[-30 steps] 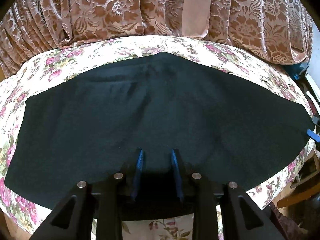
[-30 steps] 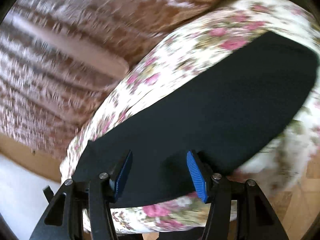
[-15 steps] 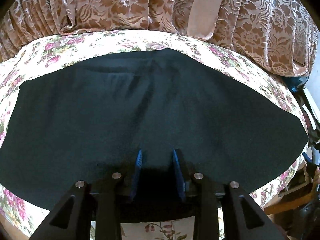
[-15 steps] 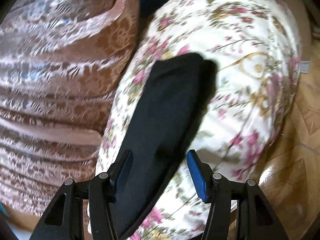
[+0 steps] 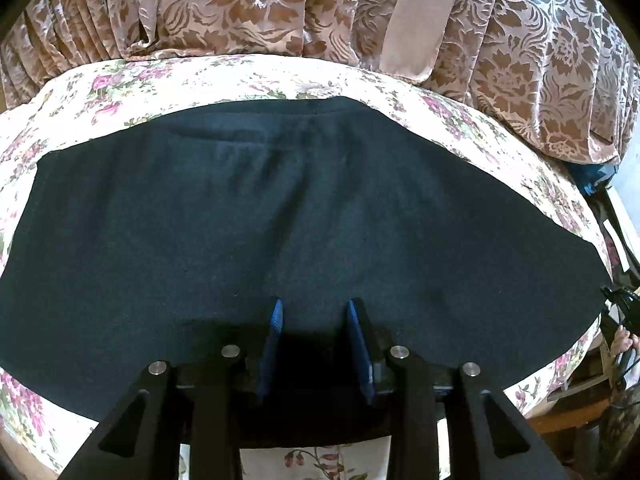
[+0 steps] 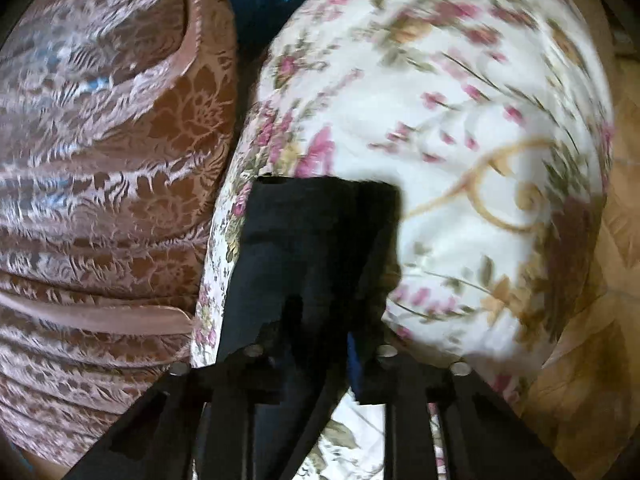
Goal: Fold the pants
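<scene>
Ahead of the left gripper (image 5: 316, 308), whose body is showing black and whose pads (image 5: 275, 320) are showing bright blue, the pants (image 5: 280, 220) are lying as a plain, very dark blue-black sheet with no pattern. Under and beyond them the bedspread (image 5: 168, 80) is showing cream, scattered with pink roses and olive-green leaves. Farthest from the gripper, the curtain (image 5: 240, 12) is showing a brown floral damask on a paler, pinkish sheen, with a plain dusty-pink band (image 5: 416, 28). Past the right gripper (image 6: 320, 344), itself black, the same cream cloth is carrying a golden scroll (image 6: 508, 184).
</scene>
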Demonstrator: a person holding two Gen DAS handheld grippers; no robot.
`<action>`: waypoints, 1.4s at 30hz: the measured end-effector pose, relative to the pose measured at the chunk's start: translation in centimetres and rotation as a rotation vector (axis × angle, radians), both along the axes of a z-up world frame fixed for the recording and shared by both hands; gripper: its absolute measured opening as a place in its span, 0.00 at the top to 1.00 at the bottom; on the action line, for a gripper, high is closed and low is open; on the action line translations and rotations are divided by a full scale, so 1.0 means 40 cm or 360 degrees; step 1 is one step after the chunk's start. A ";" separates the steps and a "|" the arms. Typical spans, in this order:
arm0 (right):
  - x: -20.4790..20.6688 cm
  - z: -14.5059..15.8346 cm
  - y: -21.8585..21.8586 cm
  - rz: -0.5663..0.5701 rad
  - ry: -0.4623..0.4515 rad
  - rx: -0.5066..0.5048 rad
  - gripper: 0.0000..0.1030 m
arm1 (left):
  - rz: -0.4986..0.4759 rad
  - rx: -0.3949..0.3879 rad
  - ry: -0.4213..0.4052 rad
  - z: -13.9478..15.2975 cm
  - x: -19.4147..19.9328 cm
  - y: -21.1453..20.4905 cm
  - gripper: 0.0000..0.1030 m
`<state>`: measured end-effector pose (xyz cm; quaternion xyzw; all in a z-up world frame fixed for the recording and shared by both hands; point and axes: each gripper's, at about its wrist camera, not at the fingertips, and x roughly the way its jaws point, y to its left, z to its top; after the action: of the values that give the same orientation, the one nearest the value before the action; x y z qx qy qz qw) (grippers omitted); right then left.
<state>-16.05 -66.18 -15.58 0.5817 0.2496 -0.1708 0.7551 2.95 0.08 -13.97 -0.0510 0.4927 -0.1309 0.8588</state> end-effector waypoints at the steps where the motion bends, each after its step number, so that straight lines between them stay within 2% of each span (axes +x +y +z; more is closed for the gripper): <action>1: 0.005 0.020 0.005 0.0017 0.0008 -0.0044 0.86 | 0.0002 -0.0011 0.0001 0.000 0.000 0.002 0.67; 5: 0.051 0.133 0.061 0.0177 -0.0081 -0.0221 0.86 | 0.0011 -0.0034 0.0004 0.000 0.001 0.004 0.66; 9: 0.139 0.239 0.169 0.0443 -0.0121 -0.0418 0.86 | -0.0030 -0.0047 0.0020 0.004 0.006 0.004 0.61; 12: 0.197 0.291 0.266 0.0617 -0.0154 -0.0516 0.86 | -0.0040 -0.0059 0.0038 0.007 0.009 0.006 0.61; 15: 0.249 0.314 0.367 0.0778 -0.0193 -0.0535 0.86 | -0.0031 -0.0115 0.0069 0.009 0.017 0.018 0.61; 18: 0.302 0.318 0.488 0.0955 -0.0196 -0.0563 0.86 | 0.0029 -0.0190 0.0123 0.011 0.030 0.040 0.68; 22: 0.363 0.293 0.650 0.1202 -0.0132 -0.0610 0.86 | 0.0011 -0.0234 0.0132 0.024 0.033 0.041 0.68; 27: 0.409 0.233 0.862 0.1541 -0.0026 -0.0679 0.87 | -0.0041 -0.0423 0.0150 0.040 0.036 0.050 0.68; 30: 0.418 0.192 0.950 0.1663 0.0062 -0.0775 0.86 | -0.0058 -0.0560 0.0178 0.047 0.047 0.054 0.66; 33: 0.419 0.166 0.992 0.1721 0.0142 -0.0880 0.82 | -0.0061 -0.0741 0.0252 0.046 0.074 0.053 0.63; 37: 0.397 0.157 1.016 0.1761 0.0160 -0.1017 0.81 | -0.0114 -0.0912 0.0336 0.050 0.104 0.020 0.61; 40: 0.382 0.166 1.015 0.1807 0.0098 -0.1015 0.68 | -0.0172 -0.0980 0.0381 0.054 0.122 -0.029 0.51; 42: 0.367 0.171 1.012 0.1852 0.0031 -0.0965 0.59 | -0.0222 -0.1046 0.0432 0.051 0.135 -0.064 0.41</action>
<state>-1.36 -25.71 -8.76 0.1115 0.4712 0.1974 0.8524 8.36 -2.47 -11.92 -0.3075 0.5361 -0.3327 0.7123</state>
